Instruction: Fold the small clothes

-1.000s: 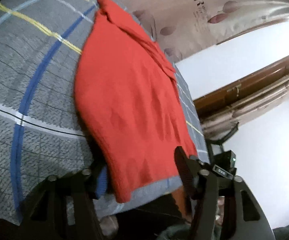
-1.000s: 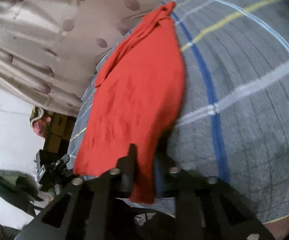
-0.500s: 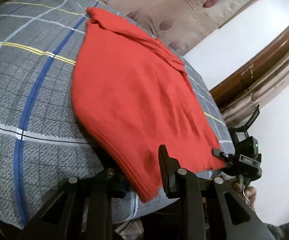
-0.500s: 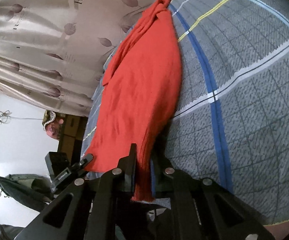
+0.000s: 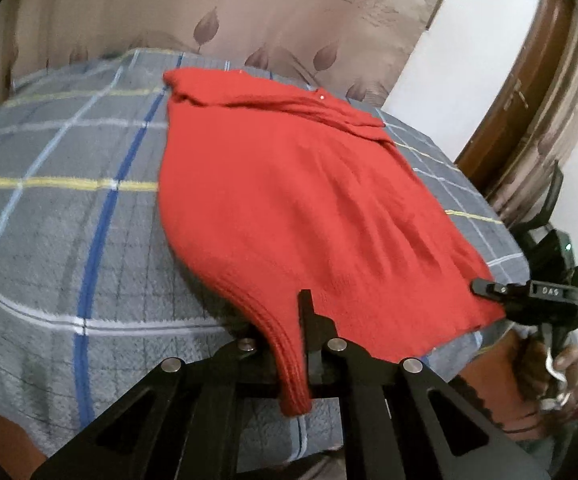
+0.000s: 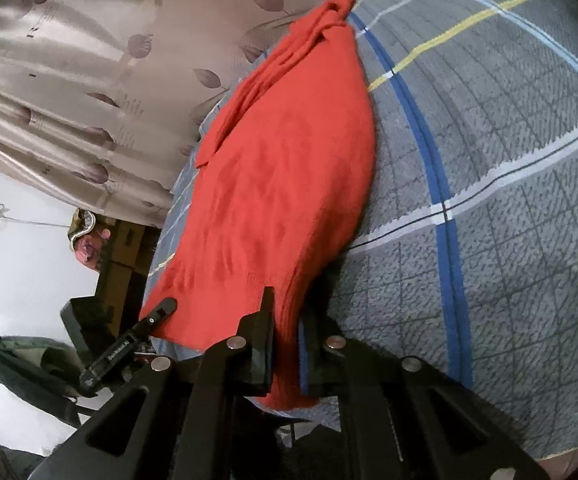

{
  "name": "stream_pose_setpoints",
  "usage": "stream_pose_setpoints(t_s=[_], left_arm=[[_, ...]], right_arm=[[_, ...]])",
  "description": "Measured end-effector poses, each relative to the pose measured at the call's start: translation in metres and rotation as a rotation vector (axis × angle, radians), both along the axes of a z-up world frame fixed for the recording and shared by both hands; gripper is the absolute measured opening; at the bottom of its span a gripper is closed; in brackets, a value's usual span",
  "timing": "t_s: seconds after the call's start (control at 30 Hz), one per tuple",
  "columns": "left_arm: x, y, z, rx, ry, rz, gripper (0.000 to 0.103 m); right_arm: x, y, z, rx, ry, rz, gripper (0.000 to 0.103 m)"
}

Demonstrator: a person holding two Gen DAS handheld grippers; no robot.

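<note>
A red knitted garment (image 5: 289,200) lies spread on a bed under a grey plaid blanket (image 5: 69,220), its collar at the far end. My left gripper (image 5: 293,320) is shut on the near hem corner, and the ribbed edge hangs down between its fingers. In the right wrist view the same garment (image 6: 281,180) runs away from me, with my right gripper (image 6: 285,312) shut on the other hem corner. Each gripper shows in the other's view: the right gripper (image 5: 489,288) and the left gripper (image 6: 161,308) both sit at the hem, which is lifted slightly off the blanket (image 6: 509,200).
A beige curtain (image 5: 249,8) with a leaf print hangs behind the bed. A wooden door frame (image 5: 529,100) stands at the right. A hand (image 5: 545,364) holds the right gripper's handle. Cardboard boxes (image 6: 125,248) and a dark bag (image 6: 17,364) sit beyond the bed's edge.
My left gripper's jaws went from wide apart to shut on the hem corner, and it rolled and rose a little. The right gripper kept its grip and hardly moved.
</note>
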State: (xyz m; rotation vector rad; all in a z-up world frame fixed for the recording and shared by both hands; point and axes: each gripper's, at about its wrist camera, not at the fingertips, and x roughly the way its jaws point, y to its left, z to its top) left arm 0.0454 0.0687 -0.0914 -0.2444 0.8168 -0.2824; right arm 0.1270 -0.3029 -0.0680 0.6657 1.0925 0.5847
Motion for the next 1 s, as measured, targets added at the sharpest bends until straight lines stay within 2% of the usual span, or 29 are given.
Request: stream_pose_setpoints(t_s=[0.1,0.23,0.4,0.6,0.67,0.87,1.0], left_arm=[[-0.002,-0.007,0.005,0.058,-0.030,-0.005,0.006],[-0.005,-0.013,0.011,0.095,-0.060,-0.013,0.006],[-0.003,-0.014,0.015,0.105,-0.071,-0.010,0.006],[0.001,-0.012,0.019,0.081,-0.074,-0.006,0.006],[0.002,-0.009,0.021,0.059,-0.076,-0.006,0.006],[0.009,0.013,0.029,-0.134,-0.070,-0.002,0.006],[0.014,0.026,0.032,-0.212,-0.057,0.010,0.006]], right_arm=[[0.000,0.003,0.002,-0.011,-0.015,0.000,0.007],[0.000,0.005,0.004,-0.010,-0.026,-0.003,0.007],[0.000,0.000,0.002,0.021,-0.017,-0.012,0.008],[0.004,0.001,0.004,0.044,-0.008,-0.015,0.008],[0.006,0.002,0.008,0.058,-0.010,-0.016,0.008],[0.009,0.003,0.021,0.095,-0.023,-0.021,0.008],[0.011,0.003,0.030,0.112,-0.042,-0.023,0.008]])
